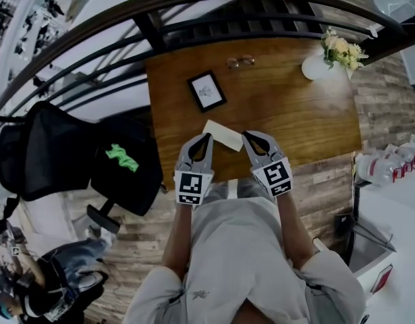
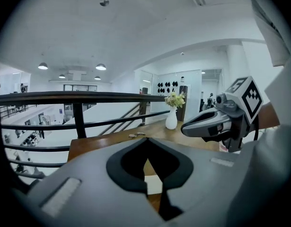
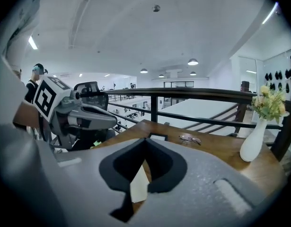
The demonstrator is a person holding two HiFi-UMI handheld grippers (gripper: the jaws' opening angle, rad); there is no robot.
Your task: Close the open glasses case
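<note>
A cream glasses case (image 1: 223, 134) lies flat near the front edge of the wooden table (image 1: 295, 113), between the tips of my two grippers. My left gripper (image 1: 208, 138) hovers just left of the case and my right gripper (image 1: 246, 136) just right of it, both above the table edge. In the left gripper view my left gripper (image 2: 146, 141) has its tips together, and the case (image 2: 154, 182) shows through the gap below them. My right gripper (image 3: 146, 140) is shut too, with the case (image 3: 138, 186) beneath it. Neither holds anything.
On the table stand a black picture frame (image 1: 207, 90), a pair of glasses (image 1: 239, 61) at the far edge and a white vase of flowers (image 1: 326, 63) at the far right. A dark railing (image 1: 194, 19) runs behind the table. A black chair (image 1: 72, 154) stands to the left.
</note>
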